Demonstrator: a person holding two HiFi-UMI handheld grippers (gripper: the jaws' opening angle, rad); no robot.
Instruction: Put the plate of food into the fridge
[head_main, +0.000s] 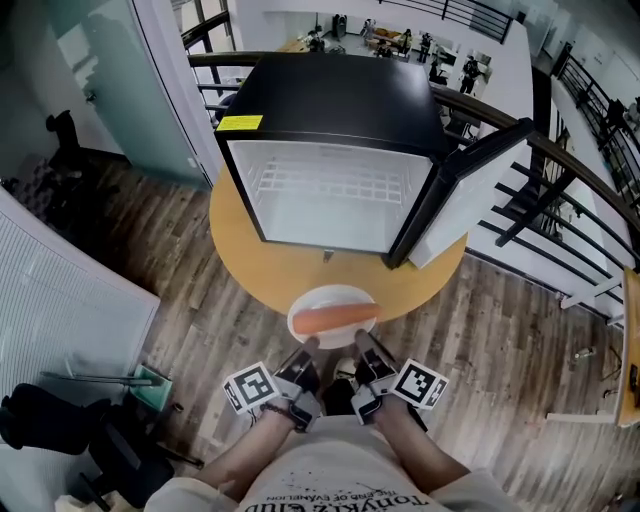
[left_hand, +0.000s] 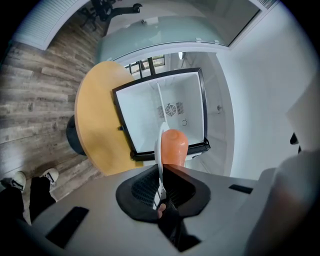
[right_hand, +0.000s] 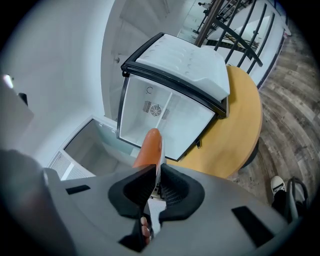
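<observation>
A white plate (head_main: 310, 300) carrying an orange sausage-shaped piece of food (head_main: 334, 318) hangs over the near edge of the round table. My left gripper (head_main: 304, 349) is shut on the plate's near-left rim and my right gripper (head_main: 361, 343) is shut on its near-right rim. The left gripper view has the plate (left_hand: 161, 155) edge-on between the jaws with the food (left_hand: 174, 146) beyond. The right gripper view shows the same plate (right_hand: 158, 166) and food (right_hand: 149, 148). Ahead stands the small black fridge (head_main: 340, 105), its door (head_main: 462, 195) swung open to the right and its white inside (head_main: 330, 200) bare.
The fridge stands on a round wooden table (head_main: 262, 268). A black railing (head_main: 560, 170) runs behind and to the right. A white louvred panel (head_main: 60, 300) and dark gear (head_main: 60, 420) lie to the left on the wood floor. My shoes (left_hand: 35, 179) show below.
</observation>
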